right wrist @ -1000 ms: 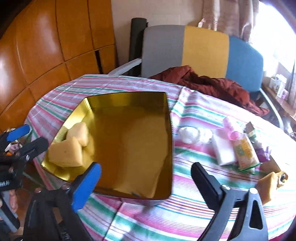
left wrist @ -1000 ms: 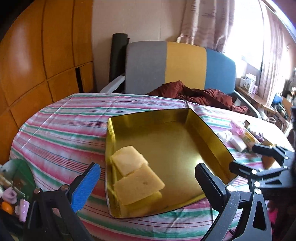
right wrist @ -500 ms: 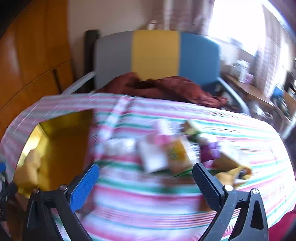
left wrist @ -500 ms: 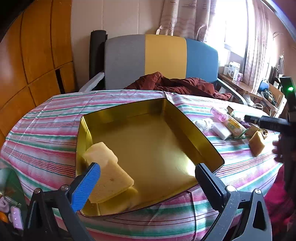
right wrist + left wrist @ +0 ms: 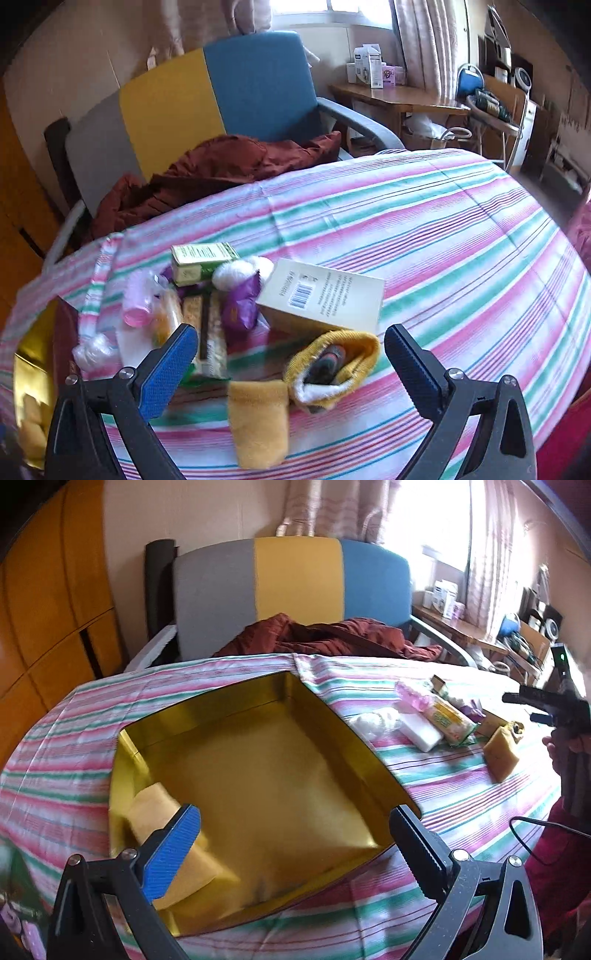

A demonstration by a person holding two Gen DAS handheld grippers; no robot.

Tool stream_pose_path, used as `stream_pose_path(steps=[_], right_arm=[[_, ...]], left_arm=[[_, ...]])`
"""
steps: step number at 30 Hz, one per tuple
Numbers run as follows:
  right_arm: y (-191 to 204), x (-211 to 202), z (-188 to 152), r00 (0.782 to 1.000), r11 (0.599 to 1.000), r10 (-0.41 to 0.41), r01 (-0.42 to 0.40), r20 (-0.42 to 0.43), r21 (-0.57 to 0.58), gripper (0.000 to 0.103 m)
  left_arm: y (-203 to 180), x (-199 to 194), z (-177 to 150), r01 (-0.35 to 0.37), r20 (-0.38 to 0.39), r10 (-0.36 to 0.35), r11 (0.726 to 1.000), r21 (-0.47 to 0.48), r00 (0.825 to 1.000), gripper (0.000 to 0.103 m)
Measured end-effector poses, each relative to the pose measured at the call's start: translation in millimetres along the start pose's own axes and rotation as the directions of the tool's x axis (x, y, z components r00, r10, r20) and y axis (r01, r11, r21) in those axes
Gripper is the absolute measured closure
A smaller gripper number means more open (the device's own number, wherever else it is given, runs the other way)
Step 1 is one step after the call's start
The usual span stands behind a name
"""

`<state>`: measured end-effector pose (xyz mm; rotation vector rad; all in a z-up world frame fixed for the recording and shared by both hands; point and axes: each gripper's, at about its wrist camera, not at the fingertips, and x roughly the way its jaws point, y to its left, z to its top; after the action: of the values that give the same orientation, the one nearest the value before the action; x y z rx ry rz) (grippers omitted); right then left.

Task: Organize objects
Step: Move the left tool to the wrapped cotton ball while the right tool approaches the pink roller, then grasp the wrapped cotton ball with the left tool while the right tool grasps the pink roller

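A gold tray (image 5: 343,720) lies on the striped tablecloth, with yellow sponges (image 5: 155,808) stacked in its near left corner. My left gripper (image 5: 295,830) is open and empty above the tray's near edge. My right gripper (image 5: 290,350) is open and empty over a pile of small items: a yellow sock (image 5: 340,354) with a dark object inside, a yellow sponge (image 5: 258,421), a cream box (image 5: 325,295), a purple pouch (image 5: 240,306), a green box (image 5: 199,258) and a pink bottle (image 5: 135,299). The right gripper also shows at the right edge of the left wrist view (image 5: 532,705).
A grey, yellow and blue chair (image 5: 295,587) with a dark red garment (image 5: 325,635) stands behind the table. A white block (image 5: 421,731) and a snack packet (image 5: 447,720) lie right of the tray. A wooden wall (image 5: 48,609) is at left, a cluttered desk (image 5: 399,99) at right.
My right gripper has swung right, away from the tray, and now faces the pile of small items. My left gripper has drifted over the tray, staying open.
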<state>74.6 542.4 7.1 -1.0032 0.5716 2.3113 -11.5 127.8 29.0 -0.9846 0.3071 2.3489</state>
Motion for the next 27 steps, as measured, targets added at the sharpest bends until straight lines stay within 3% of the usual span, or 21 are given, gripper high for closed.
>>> stream_pose_path(steps=[8,13,18,22,27], right_arm=[[15.5,-11.2,-4.4,0.999,0.997,0.021,-0.017,0.042,-0.078,0.000],[18.8,-15.0,-4.2,0.998,0.995,0.043,-0.038,0.050,-0.091,0.000],[18.9,-17.6,-5.2,0.997,0.994,0.068,-0.063,0.048,-0.091,0.000],[19.1,-18.6,-5.4,0.995,0.993,0.084,-0.079,0.049,-0.090,0.000],[21.7,-17.6,-5.8,0.994,0.991,0.097,-0.093,0.043,-0.094,0.000]], left_arm=[[-39.5,25.3,45.3,0.065,-0.027,-0.062,0.994,0.086,0.998,0.000],[-63.5,53.4,74.5,0.113,-0.080,-0.103,0.984,0.138,0.991,0.009],[-86.9,89.0,93.0,0.108,-0.115,-0.083,0.967,0.229,0.990,0.012],[-98.9,130.7,98.7,0.100,-0.185,-0.046,0.950,0.295,0.982,0.019],[-101.2,171.1,99.2,0.097,-0.265,-0.014,0.948,0.303,0.964,0.026]])
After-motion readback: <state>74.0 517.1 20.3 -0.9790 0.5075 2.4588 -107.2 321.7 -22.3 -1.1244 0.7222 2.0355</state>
